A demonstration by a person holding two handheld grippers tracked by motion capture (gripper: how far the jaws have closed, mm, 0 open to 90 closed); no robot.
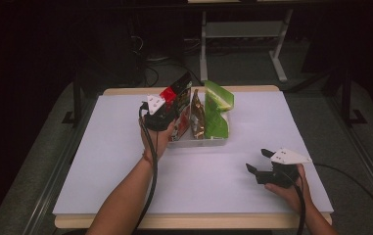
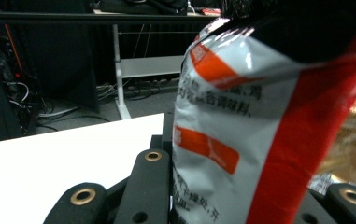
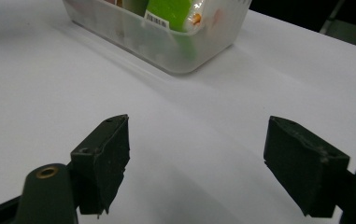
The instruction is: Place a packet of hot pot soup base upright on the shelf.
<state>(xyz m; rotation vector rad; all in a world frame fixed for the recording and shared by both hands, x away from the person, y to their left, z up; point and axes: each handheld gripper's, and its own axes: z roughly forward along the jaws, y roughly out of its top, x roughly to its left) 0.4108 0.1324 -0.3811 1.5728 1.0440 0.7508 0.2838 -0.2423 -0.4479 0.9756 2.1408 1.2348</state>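
We see the red, white and black snack bag (image 1: 179, 100) squeezed tight between the jaws of our left gripper (image 1: 167, 111), standing up at the near-left end of the clear plastic box (image 1: 201, 140). Just past that gripper, on its right side, a shiny brown pack (image 1: 197, 117) and a green bag (image 1: 217, 110) stand in the same box. Our right gripper (image 1: 258, 161) rests low over the white table (image 1: 105, 161), well apart from the box, with its jaws wide apart and nothing between them.
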